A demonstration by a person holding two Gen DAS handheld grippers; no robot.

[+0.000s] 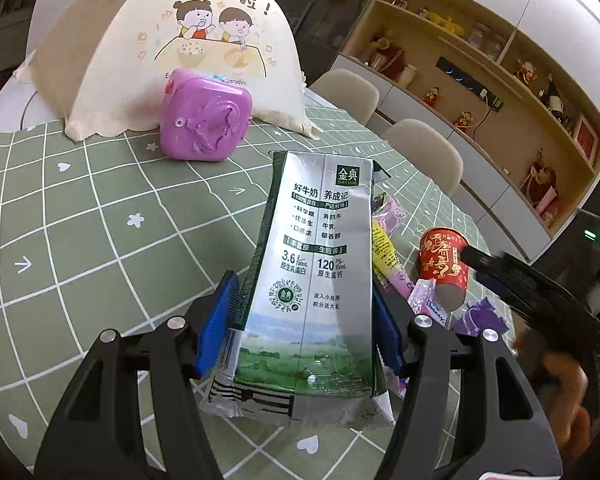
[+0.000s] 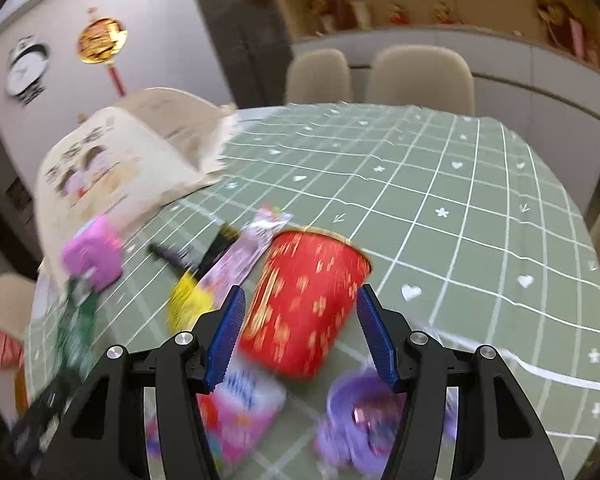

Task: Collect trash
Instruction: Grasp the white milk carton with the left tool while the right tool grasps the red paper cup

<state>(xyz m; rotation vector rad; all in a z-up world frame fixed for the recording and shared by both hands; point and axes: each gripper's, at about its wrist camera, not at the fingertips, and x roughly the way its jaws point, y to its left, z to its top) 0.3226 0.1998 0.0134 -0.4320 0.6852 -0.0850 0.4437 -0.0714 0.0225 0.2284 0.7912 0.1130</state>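
Note:
My left gripper is shut on a flattened silver and green milk carton, its blue pads pressing on the carton's two edges. The carton is tilted, above the green checked tablecloth. In the blurred right wrist view, a red paper cup with gold print lies between the open fingers of my right gripper, with a small gap at each pad. The left wrist view shows the same cup with one black finger of the right gripper at its side.
A yellow and pink wrapper, a pink tissue pack and a crumpled purple wrapper lie around the cup. A purple plastic box stands before a cream cloth food cover. Beige chairs line the table's far side.

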